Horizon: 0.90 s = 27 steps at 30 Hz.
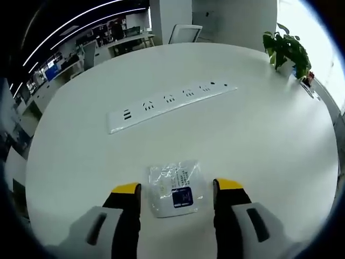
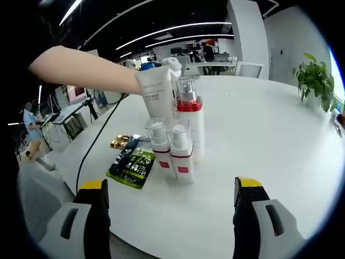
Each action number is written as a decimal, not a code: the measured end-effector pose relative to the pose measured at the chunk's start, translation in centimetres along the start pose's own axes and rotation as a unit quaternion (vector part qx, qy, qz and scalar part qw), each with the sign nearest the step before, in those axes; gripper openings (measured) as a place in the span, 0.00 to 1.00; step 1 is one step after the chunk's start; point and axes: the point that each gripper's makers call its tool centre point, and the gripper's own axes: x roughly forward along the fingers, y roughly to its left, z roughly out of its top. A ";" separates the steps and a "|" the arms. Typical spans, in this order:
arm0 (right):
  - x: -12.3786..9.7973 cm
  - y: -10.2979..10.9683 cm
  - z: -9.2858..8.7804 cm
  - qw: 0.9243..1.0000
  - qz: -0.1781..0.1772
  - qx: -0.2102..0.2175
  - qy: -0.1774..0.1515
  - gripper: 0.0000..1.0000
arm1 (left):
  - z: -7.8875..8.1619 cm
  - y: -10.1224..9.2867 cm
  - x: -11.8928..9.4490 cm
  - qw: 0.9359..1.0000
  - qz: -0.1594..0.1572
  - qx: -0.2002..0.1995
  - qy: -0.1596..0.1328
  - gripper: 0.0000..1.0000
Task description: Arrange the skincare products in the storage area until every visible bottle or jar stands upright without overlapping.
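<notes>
In the right gripper view, two small clear bottles with red bands (image 2: 157,147) (image 2: 181,149) stand upright side by side on the white table (image 2: 269,135). Behind them stands a taller bottle with a red collar (image 2: 188,116) and a white tube (image 2: 156,93), cap up. My right gripper (image 2: 171,197) is open, its yellow-tipped fingers wide apart in front of the bottles. In the left gripper view, my left gripper (image 1: 177,189) is open, straddling a flat clear sachet with a blue label (image 1: 176,188) lying on the table.
Flat dark and green sachets (image 2: 131,160) lie left of the bottles, beside a black cable (image 2: 97,137). A person's arm (image 2: 81,67) reaches across above them. A white power strip (image 1: 170,100) lies mid-table. A potted plant (image 1: 288,51) stands at the far right edge.
</notes>
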 end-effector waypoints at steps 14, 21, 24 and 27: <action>0.0 0.0 -0.1 1.000 -0.001 -0.002 0.001 0.96 | -0.4 0.1 -0.3 1.000 -0.001 0.007 0.001 0.38; 0.1 0.1 0.0 1.000 0.001 -0.005 0.001 0.96 | -0.4 1.1 -0.7 1.000 -0.002 0.007 0.002 0.38; 0.1 0.2 0.0 1.000 0.003 -0.006 0.001 0.96 | -0.5 1.0 -1.9 1.000 -0.003 0.007 -0.002 0.38; 0.1 0.2 0.0 1.000 0.004 -0.007 0.000 0.96 | -0.3 1.0 -2.7 1.000 -0.011 0.009 -0.008 0.38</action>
